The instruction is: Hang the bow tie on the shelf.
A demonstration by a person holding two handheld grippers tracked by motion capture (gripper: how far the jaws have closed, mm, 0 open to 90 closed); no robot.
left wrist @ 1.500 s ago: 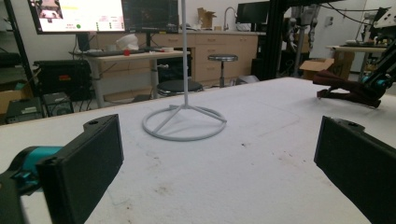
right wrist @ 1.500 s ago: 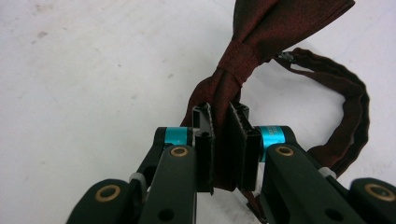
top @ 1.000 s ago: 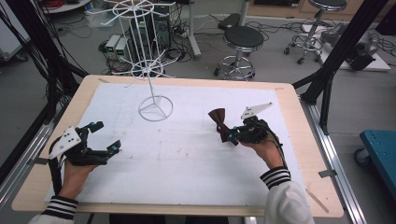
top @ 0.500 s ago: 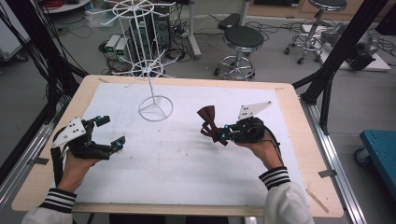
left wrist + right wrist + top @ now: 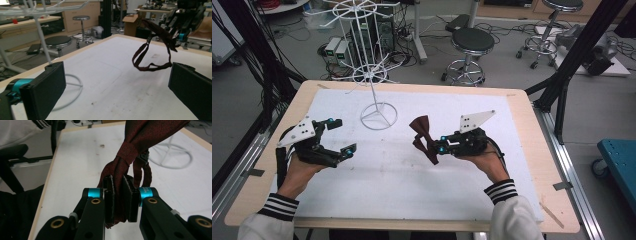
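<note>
A dark red bow tie (image 5: 422, 136) hangs above the white mat, and my right gripper (image 5: 438, 148) is shut on one wing of it. In the right gripper view the pads (image 5: 110, 195) pinch the fabric of the bow tie (image 5: 140, 140), whose strap loops behind. My left gripper (image 5: 343, 135) is held open at the left of the table, with nothing between its jaws. The left gripper view looks between its own open gripper (image 5: 117, 92) at the bow tie (image 5: 160, 32) and its dangling strap (image 5: 147, 65), about a hand's width off. A white wire stand (image 5: 374, 95) rises at the back centre.
The stand's ring base (image 5: 378, 116) rests on the white mat (image 5: 412, 200), just beyond the left gripper. Wooden table edges (image 5: 522, 100) frame the mat. Black stools (image 5: 472, 42) and cables lie on the floor behind, and black frame posts (image 5: 562, 75) flank the table.
My right gripper has carried the bow tie leftward toward the table's middle. My left gripper has risen and moved farther from the person, toward the stand, still open.
</note>
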